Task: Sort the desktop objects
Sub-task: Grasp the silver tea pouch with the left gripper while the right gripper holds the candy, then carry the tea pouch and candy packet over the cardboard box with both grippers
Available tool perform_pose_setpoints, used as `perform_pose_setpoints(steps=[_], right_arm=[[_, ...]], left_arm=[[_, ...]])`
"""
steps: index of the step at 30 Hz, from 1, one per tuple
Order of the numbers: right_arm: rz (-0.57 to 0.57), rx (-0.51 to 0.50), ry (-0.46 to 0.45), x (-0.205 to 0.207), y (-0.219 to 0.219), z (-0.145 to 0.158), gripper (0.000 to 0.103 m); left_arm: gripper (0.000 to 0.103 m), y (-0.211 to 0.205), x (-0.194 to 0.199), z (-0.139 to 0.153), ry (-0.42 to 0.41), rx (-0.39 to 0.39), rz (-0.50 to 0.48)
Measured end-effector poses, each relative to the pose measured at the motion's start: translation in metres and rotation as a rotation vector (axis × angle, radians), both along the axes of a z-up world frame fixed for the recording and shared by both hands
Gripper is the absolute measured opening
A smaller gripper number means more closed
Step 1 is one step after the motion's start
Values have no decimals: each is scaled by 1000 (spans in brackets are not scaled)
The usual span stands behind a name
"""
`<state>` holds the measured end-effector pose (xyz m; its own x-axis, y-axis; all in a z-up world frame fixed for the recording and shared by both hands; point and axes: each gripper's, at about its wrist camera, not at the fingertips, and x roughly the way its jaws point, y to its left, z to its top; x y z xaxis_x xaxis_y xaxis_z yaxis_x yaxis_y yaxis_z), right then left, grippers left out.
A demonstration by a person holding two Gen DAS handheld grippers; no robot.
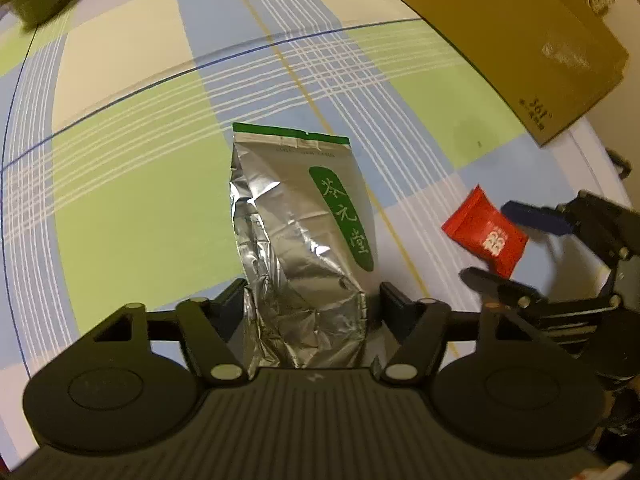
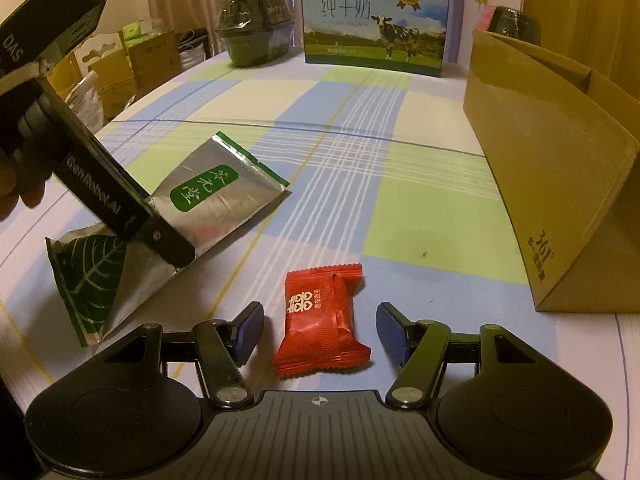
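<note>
The left claw point(image 1: 310, 300) grips the silver tea pouch point(image 1: 304, 240) near its base, tilting it off the checked bench point(image 1: 132, 200), presumably for the cardboard box point(image 2: 552, 184). The right claw point(image 2: 316, 330) sits open, its 2 fingers straddling the red candy packet point(image 2: 320, 320) without touching it, apparently ready to close.

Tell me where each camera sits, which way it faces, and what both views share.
Left wrist: sits on the left tool, looking forward and down at the silver tea pouch between its fingers; the right tool shows at the right edge.
Right wrist: sits on the right tool, looking low across the table toward the milk carton, with the red candy packet between its open fingers; the left tool and a hand show at left.
Shared: pouch, candy packet, brown cardboard box, checked tablecloth.
</note>
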<state>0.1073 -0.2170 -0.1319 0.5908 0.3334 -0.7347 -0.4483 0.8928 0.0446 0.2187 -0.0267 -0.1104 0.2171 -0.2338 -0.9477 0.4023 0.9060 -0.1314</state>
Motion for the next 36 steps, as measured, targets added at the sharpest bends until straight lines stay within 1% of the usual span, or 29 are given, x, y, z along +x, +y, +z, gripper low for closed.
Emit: perform_pose_setpoints(steps=[1,3,5,8,9,11,15,17,22,27,36], right_arm=[[4,-2,-2,0,0,0,60],[7,-2,-6,-1,1,-1,59],[4,3,-7,-1,0,-1,53],[2,10,-5,0,-2,0,44],[2,11,-6,0,-2,0,43],[3,9,-8,1,-2,0,37],[10,-2,-14,0,-1,0,32],[8,-1,-17,0,-1,1,27],[-7,15,-37,-4,-4,9,27],[-33,41,-48,-9,-11,19,27],[-74,70,-91,-21,-28,46,27]], left_arm=[[53,1,0,1,7,-13,5],[50,3,0,3,12,-21,12],[48,3,-3,5,4,-19,8],[47,3,-6,6,3,-34,15],[47,4,-7,6,2,-37,16],[47,3,-9,7,2,-40,17],[47,3,-11,8,-1,-47,23],[47,3,-12,10,-6,-42,23],[47,0,-19,15,-14,-46,24],[47,-4,-26,24,-31,-53,51],[47,-23,-43,42,-60,-81,67]])
